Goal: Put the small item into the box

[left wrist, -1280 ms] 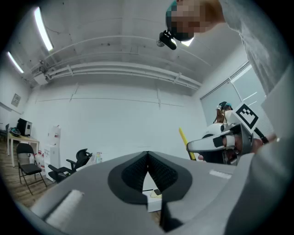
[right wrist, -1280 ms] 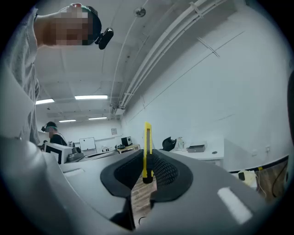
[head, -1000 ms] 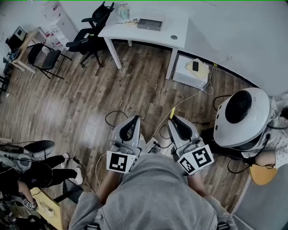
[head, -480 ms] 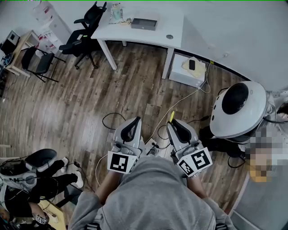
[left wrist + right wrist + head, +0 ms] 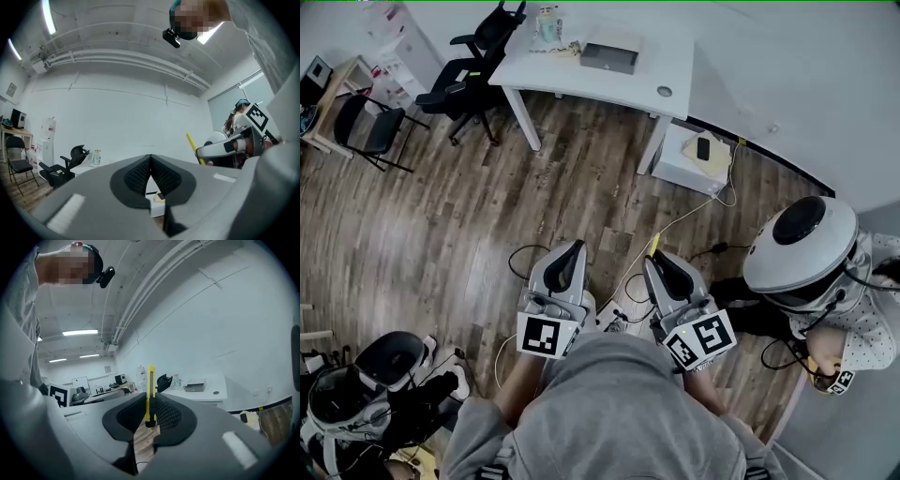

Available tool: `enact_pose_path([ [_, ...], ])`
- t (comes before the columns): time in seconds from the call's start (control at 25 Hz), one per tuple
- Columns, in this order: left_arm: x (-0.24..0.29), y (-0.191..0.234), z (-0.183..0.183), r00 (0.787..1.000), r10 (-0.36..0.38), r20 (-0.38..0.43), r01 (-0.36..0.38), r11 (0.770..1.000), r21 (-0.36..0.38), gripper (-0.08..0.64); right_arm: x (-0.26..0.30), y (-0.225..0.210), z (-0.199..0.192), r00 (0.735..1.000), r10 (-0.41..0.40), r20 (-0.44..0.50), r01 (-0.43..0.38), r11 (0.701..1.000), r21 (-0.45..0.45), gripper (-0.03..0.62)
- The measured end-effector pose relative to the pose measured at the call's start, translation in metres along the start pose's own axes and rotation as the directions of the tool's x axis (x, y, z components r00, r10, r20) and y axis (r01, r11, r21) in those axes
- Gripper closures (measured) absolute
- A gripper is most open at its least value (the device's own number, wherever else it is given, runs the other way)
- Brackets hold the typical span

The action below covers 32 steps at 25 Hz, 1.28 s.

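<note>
The right gripper (image 5: 149, 414) is clamping a cutter (image 5: 150, 385) between its jaws; the left gripper (image 5: 151, 165) is pressing shut, empty. Carrying, I judge; next, reaching the box (image 5: 610, 57) well ahead.

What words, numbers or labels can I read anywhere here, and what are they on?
None can be read.
Cube on the left gripper, cube on the right gripper: square patterns, no letters.
Bottle on the white table: label too small.
Wall sign: blurred.
</note>
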<state>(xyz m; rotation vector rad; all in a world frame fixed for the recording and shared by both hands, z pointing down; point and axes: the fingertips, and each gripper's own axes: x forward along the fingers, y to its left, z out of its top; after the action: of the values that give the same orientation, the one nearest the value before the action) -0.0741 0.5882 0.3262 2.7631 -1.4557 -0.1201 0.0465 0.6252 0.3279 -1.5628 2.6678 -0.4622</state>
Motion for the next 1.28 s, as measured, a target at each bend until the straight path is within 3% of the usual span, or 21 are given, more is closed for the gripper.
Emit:
enact_pose_path([
  [0.48,0.056,0.094,0.006,0.999,-0.042,0.028,0.043,0.999,-0.007,0.557,0.104,-0.004,0.022,0.999,-0.043,0.015,0.043,0.999,0.007,0.517],
  [0.68,0.068,0.122,0.001,0.999,-0.047,-0.007,0.047,0.999,-0.006,0.557,0.134,-0.003,0.023,0.999,-0.047,0.017,0.047,0.999,0.001,0.517],
  [0.84,0.070,0.138,0.005,0.999,-0.031,0.033,0.031,0.999,-0.007,0.557,0.151,-0.004,0.024,0.999,-0.047,0.012,0.047,0.999,0.002,0.517],
  [1.28,0.070,0.180,0.007,1.000,0.014,0.024,-0.014,1.000,-0.003,0.557,0.190,-0.003,0.028,1.000,-0.030,0.003,0.029,1.000,0.008,0.517],
])
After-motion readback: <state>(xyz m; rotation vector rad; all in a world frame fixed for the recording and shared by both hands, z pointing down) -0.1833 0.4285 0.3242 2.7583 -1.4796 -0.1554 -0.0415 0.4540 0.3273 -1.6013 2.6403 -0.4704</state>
